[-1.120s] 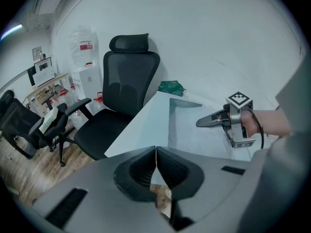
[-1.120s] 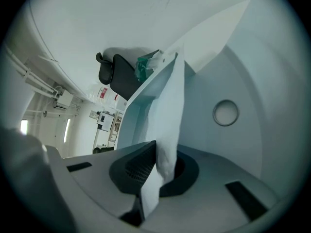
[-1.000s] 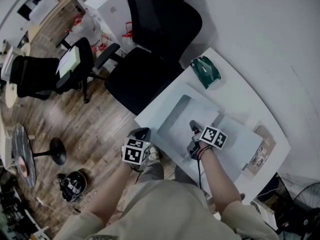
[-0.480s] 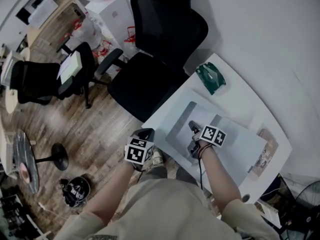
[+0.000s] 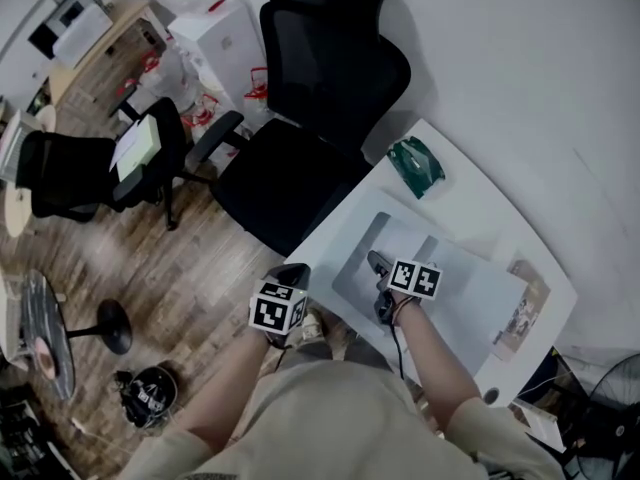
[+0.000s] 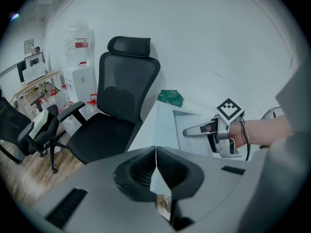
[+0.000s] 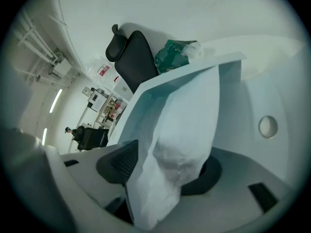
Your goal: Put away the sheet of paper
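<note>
The sheet of paper (image 7: 184, 110) lies on the counter (image 5: 470, 203), its crumpled near end between the right gripper's (image 5: 373, 260) jaws, which have just been opening. The left gripper's (image 6: 155, 171) jaws are together, empty. Released so, the paper could slide off.

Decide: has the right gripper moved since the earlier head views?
Yes: the right gripper shifted slightly left across the table, towards its left edge; its jaws have just been opening, paper between them.
</note>
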Motion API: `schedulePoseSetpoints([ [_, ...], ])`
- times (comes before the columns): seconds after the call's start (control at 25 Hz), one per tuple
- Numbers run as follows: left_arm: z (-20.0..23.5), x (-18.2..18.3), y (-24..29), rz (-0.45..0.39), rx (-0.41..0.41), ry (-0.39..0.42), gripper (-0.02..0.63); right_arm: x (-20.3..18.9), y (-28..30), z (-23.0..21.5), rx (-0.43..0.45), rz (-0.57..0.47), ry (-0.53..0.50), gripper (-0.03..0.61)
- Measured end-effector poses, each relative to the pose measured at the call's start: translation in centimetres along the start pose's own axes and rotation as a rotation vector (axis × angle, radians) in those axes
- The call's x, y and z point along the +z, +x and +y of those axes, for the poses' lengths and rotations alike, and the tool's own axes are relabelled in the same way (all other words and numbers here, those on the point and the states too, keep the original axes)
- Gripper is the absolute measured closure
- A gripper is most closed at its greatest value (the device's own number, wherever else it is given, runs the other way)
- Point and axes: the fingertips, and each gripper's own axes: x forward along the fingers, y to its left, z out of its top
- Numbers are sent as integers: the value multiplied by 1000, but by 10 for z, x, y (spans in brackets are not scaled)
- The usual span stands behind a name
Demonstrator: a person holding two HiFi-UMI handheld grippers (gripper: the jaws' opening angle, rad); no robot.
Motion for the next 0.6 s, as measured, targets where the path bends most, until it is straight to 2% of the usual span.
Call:
schedulePoseSetpoints([
  [0.24,11,12,-11,-50,17,-17,592,5,-33,-5,-117,-17,-177,282],
  [0.36,15,20,-18,-74,29,-5,591,16,-54,-1,-159,-51,-314,281],
  [0.44,14,29,-25,-97,34,9,592,28,-71,7,-175,-91,-392,281],
  [0.6,7,50,-42,-155,36,55,592,49,-105,28,-173,-182,-465,282],
])
